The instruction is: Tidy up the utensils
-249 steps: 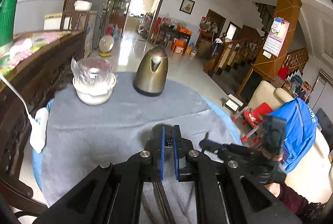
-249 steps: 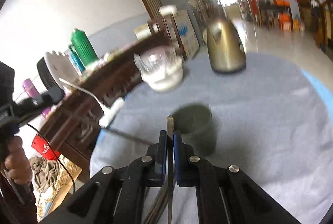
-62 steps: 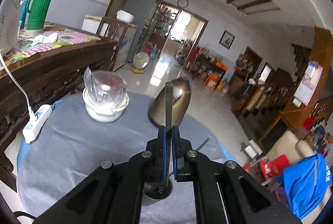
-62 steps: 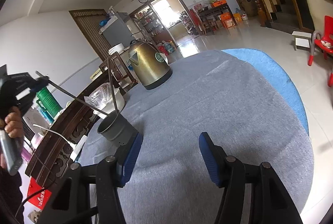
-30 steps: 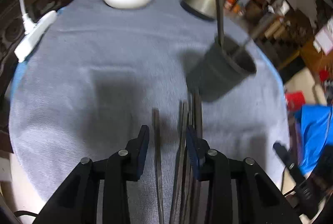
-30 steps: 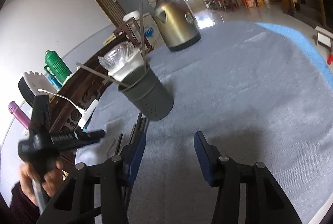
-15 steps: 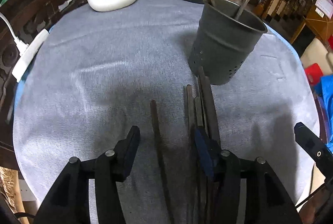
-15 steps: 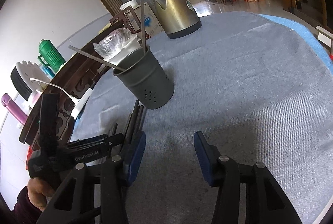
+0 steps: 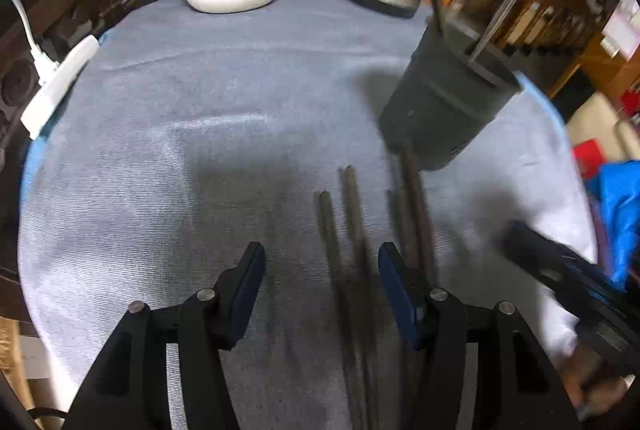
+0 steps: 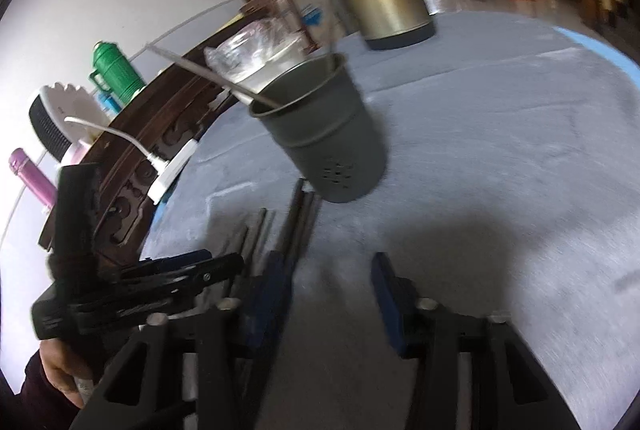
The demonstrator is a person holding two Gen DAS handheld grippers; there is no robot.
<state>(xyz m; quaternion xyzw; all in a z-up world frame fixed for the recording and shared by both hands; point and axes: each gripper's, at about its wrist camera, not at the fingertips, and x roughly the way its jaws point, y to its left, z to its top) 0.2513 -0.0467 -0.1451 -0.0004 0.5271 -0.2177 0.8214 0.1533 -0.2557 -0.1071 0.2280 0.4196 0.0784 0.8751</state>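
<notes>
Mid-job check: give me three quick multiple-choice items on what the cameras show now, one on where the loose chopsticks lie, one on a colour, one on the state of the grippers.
1. Where do the loose chopsticks lie?
A. On the grey cloth in front of the holder
B. Inside the white bowl
C. Under the kettle

2. What colour is the utensil holder?
A. White
B. Dark grey
C. Red

3. How do the left gripper and right gripper stand?
A. Both shut on chopsticks
B. Left shut, right open
C. Both open and empty

Answers:
1 A: the sticks lie flat on the cloth, their far ends near the holder's base.
2 B: its perforated wall is dark grey in both views.
3 C: each pair of blue pads stands wide apart with nothing clamped between them.
</notes>
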